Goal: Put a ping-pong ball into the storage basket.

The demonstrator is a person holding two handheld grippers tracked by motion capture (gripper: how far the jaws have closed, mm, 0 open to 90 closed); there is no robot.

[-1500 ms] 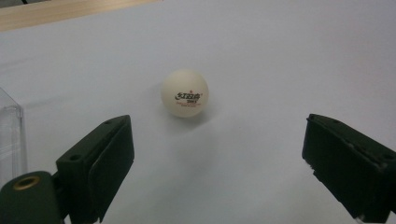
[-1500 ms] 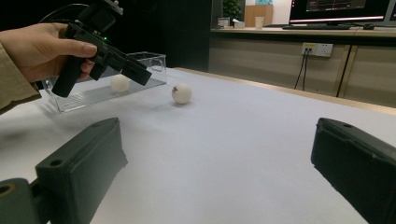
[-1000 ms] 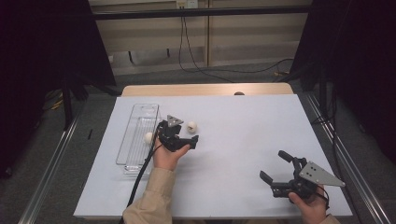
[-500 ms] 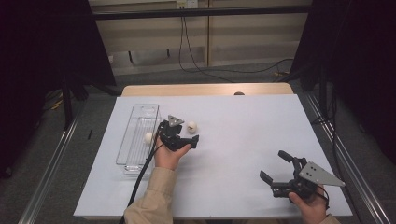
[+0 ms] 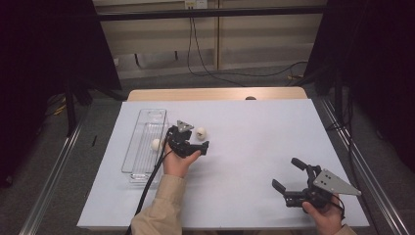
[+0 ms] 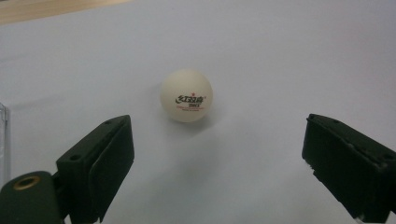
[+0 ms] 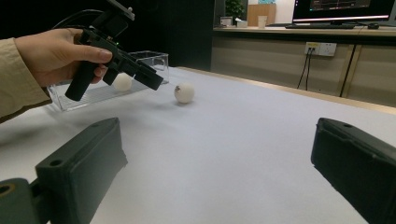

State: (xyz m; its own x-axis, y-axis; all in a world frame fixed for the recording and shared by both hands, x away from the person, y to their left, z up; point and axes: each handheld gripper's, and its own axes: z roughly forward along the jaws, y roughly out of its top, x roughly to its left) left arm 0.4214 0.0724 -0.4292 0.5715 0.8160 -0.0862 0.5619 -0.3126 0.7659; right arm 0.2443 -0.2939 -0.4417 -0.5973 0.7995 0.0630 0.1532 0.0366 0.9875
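Observation:
A white table-tennis ball point(image 5: 201, 132) with a red and black print lies on the white table top point(image 5: 254, 142). In the left gripper view the ball point(image 6: 187, 95) sits just ahead of the wide-apart jaws of my left gripper point(image 6: 215, 154), untouched. In the high view my left gripper point(image 5: 190, 138) is held in a hand just short of the ball. A second white ball point(image 5: 156, 144) lies in the clear tray point(image 5: 142, 117) beside that hand. My right gripper point(image 5: 288, 174) hovers open and empty at the near right. Its own view shows the loose ball point(image 7: 184, 92), the tray ball point(image 7: 123, 81) and the left gripper point(image 7: 116, 56) farther off.
The long clear tray point(image 7: 156, 58) lies lengthwise at the table's left. A black cable point(image 5: 149, 186) trails from the left gripper back to the near edge. A wooden strip point(image 5: 215, 94) borders the far edge, and metal rails run along both sides of the table.

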